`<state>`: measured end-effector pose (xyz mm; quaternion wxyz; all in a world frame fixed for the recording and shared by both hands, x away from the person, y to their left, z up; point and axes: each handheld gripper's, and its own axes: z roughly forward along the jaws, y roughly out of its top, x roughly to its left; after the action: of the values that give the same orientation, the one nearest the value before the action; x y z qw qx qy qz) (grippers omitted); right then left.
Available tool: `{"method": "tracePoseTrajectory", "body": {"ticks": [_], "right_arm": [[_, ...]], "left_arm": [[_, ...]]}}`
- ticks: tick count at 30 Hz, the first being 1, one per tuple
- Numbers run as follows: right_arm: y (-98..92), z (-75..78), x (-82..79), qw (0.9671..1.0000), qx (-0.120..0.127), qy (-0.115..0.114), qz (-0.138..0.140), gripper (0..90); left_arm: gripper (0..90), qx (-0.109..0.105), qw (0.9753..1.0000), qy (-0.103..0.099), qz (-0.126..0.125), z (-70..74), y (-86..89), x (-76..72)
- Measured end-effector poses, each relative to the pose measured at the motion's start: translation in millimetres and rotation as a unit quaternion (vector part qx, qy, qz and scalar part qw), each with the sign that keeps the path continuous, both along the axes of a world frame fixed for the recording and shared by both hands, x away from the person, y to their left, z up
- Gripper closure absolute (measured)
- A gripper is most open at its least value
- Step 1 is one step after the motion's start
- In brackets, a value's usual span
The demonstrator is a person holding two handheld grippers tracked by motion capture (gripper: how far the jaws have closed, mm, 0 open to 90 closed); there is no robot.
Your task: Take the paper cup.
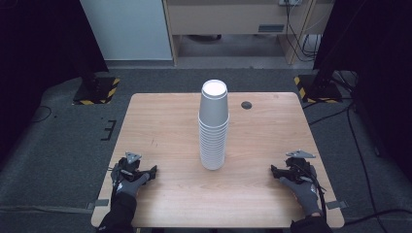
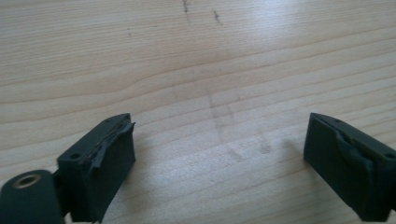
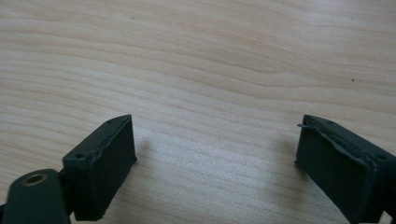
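A tall stack of white paper cups [image 1: 213, 127] stands upright near the middle of the wooden table [image 1: 170, 121]. My left gripper [image 1: 151, 171] rests low at the table's front left, well apart from the stack. In the left gripper view, the left gripper [image 2: 219, 149] stands open over bare wood. At the front right lies my right gripper [image 1: 274, 170], also apart from the cups. The right gripper view has the right gripper [image 3: 215, 147] open, with nothing between its jaws. Gloved hands hold both.
A small dark round hole [image 1: 247, 105] sits in the table top at the back right. Black stands with yellow-striped bases [image 1: 97, 90] [image 1: 316, 87] flank the table on the grey floor. Cables trail on the right. Wooden furniture stands behind.
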<state>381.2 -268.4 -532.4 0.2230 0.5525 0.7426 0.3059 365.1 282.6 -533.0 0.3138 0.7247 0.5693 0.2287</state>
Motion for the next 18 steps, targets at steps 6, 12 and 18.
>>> {"method": "tracePoseTrajectory", "body": {"ticks": [6, 12, 18], "right_arm": [[-3.5, 15.3, -9.2, 0.9987, 0.028, -0.043, -0.003, 13.5], [-2.8, 26.2, -16.4, 0.9969, 0.043, -0.066, 0.006, 14.5], [0.1, 34.0, -19.6, 0.9952, 0.054, -0.08, 0.015, 14.8]], "left_arm": [[11.2, 0.0, 0.9996, -0.025, -0.009, 8.7, -3.2, -4.3], [12.7, -0.004, 0.9987, -0.043, -0.027, 18.0, -5.0, -11.2], [13.2, -0.008, 0.9983, -0.046, -0.034, 22.4, -7.9, -15.3]]}}
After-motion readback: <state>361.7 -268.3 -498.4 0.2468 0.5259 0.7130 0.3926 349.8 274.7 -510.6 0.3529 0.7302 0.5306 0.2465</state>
